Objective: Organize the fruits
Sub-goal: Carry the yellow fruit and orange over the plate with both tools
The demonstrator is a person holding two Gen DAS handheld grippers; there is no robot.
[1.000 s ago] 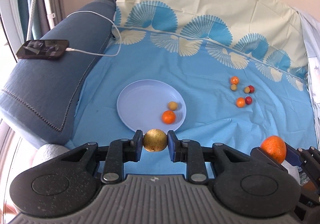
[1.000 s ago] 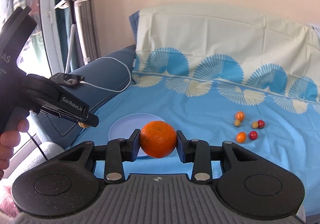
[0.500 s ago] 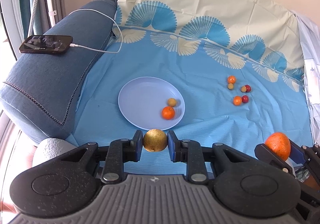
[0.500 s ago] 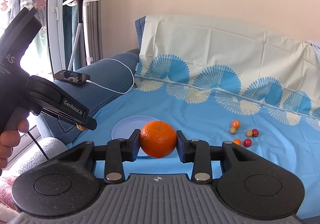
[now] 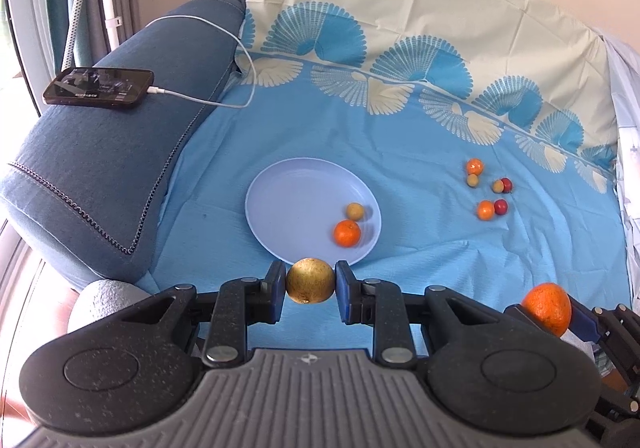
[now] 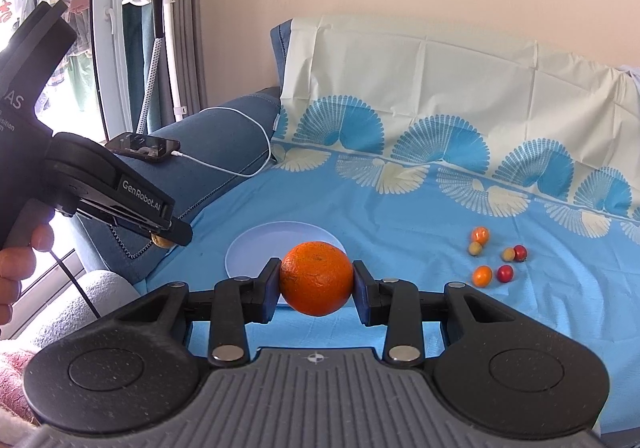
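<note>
- Your left tongs (image 5: 311,285) pinch a brownish-yellow fruit (image 5: 310,280) just before the plate (image 5: 288,207).
- Your right tongs (image 6: 316,280) clamp the orange (image 6: 316,278), near the plate's front edge.

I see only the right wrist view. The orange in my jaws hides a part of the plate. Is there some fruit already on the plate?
Observer: Yes. The left wrist view shows a small orange fruit and a smaller yellowish fruit on the plate, on its right side.
Operator: And what does the left gripper hold? I see only a small piece under its fingers.
Observer: The left gripper is shut on a round golden-brown fruit.
Operator: Where is this fruit relative to the plate?
Observer: In that view it sits at the plate's near rim.
</note>
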